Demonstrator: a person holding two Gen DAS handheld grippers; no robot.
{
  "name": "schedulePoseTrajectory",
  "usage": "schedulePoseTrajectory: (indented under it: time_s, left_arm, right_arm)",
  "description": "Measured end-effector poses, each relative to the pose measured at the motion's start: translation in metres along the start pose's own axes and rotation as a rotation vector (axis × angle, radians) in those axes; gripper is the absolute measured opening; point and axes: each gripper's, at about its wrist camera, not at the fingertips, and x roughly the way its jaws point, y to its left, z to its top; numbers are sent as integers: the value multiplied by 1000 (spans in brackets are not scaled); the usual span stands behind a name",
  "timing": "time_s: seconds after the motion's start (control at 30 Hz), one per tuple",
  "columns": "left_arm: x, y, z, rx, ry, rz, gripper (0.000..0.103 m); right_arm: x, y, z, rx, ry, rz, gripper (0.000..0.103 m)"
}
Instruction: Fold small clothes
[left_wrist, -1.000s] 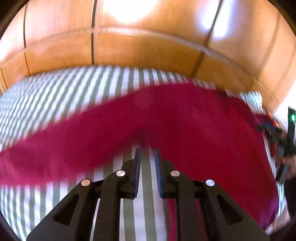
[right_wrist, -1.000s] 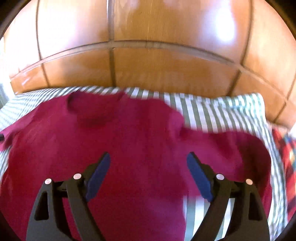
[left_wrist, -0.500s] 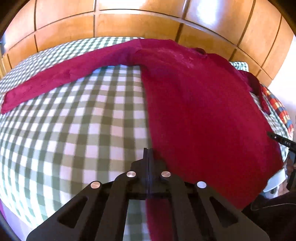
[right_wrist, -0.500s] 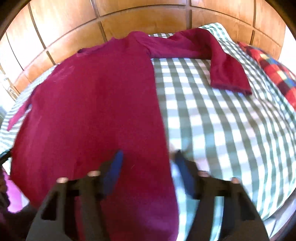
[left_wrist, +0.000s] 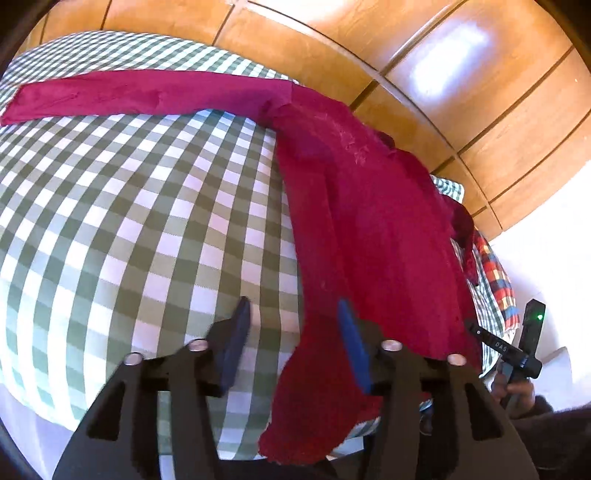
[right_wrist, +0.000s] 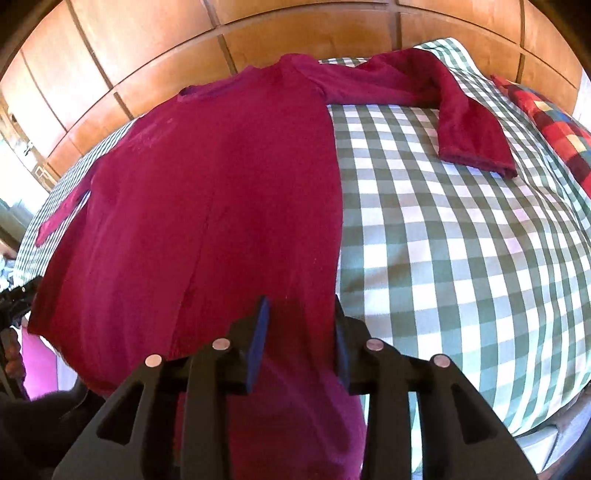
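A dark red long-sleeved knit top (right_wrist: 207, 206) is spread flat on a bed covered by a green-and-white checked sheet (right_wrist: 461, 258), neckline toward the glossy wooden panelled wall (right_wrist: 258, 33). In the left wrist view the same top (left_wrist: 369, 221) is seen from its other side, one sleeve (left_wrist: 140, 96) stretched straight out across the sheet (left_wrist: 129, 221) toward the far left corner. The other sleeve (right_wrist: 458, 110) is seen bent at the elbow in the right wrist view, cuff pointing down the bed, lying well clear of the body of the garment.

The left gripper (left_wrist: 295, 332) is held with jaws wide apart — nothing between them but sheet and the hem corner, which drapes past the right-hand jaw and over the near bed edge. The right gripper (right_wrist: 299, 332) is also held apart, jaws at moderate width, straddling the lower side edge of the top; fabric is seen between the jaws but no pinch can be made out.

Open checked sheet is left on both flanks of the garment — a broad patch on each side. A red, blue and yellow plaid cloth (right_wrist: 554, 122) lies along the right bed edge. A pink cloth (right_wrist: 38, 362) shows below the hem at the near left edge.
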Motion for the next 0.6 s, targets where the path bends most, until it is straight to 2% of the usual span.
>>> schedulePoseTrajectory:
  time_s: [0.1, 0.13, 0.17, 0.2, 0.23, 0.27, 0.43, 0.53, 0.6]
  left_arm:
    - [9, -5, -5, 15, 31, 1, 53]
    - [12, -11, -8, 51, 28, 23, 52]
    - [16, -16, -9, 89, 30, 51, 46]
    - [20, -21, -10, 127, 36, 90, 23]
    - [25, -23, -11, 159, 48, 128, 16]
    - [25, -23, -11, 161, 46, 121, 13]
    - [2, -17, -17, 138, 68, 63, 11]
    - [3, -6, -33, 104, 114, 75, 11]
    - [4, -4, -36, 73, 110, 70, 12]
  right_arm:
    - [1, 3, -1, -16, -2, -10, 31]
    - [1, 4, -1, -23, -2, -10, 26]
    - [1, 6, -1, -34, 0, -9, 18]
    - [1, 8, -1, -45, 0, -12, 15]
    - [0, 10, 0, -61, -2, -17, 12]
    - [-1, 10, 1, -66, -5, -17, 10]
    - [-29, 0, -5, -86, -25, 19, 9]
    - [-20, -5, -21, -98, 41, 8, 8]
    - [-14, -6, -28, -95, 55, 9, 9]
